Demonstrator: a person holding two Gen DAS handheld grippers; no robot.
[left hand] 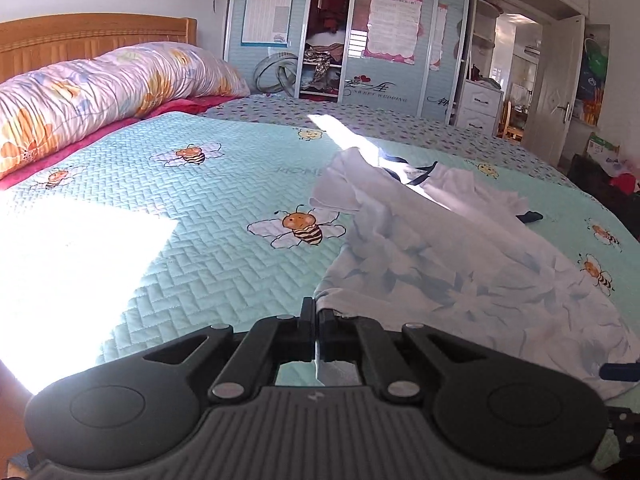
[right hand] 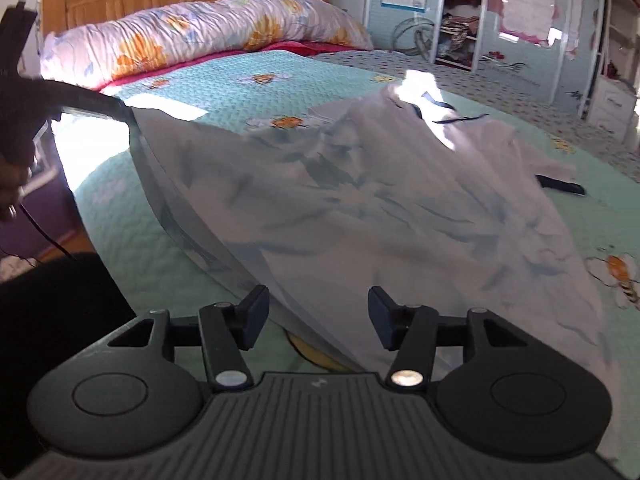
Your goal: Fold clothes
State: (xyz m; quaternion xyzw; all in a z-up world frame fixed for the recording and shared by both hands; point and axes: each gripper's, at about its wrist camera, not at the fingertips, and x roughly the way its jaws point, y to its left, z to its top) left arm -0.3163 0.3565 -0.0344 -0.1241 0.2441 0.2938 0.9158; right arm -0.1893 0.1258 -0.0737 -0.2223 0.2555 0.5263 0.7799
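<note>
— Shirt (right hand: 360, 208) lies on the bed (left hand: 180, 200), collar far from us, hem near. Our left gripper (left hand: 316, 316) pinches its near-left corner.
— And our right gripper (right hand: 318, 306) jaws gape over the hem, gripping nothing.

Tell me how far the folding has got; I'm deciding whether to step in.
Done: nothing folded; the pale blue floral garment lies rumpled on the bee-print quilt. In hand: the left gripper pinches its hem corner; the right gripper is open around the edge. Left: every fold.
</note>
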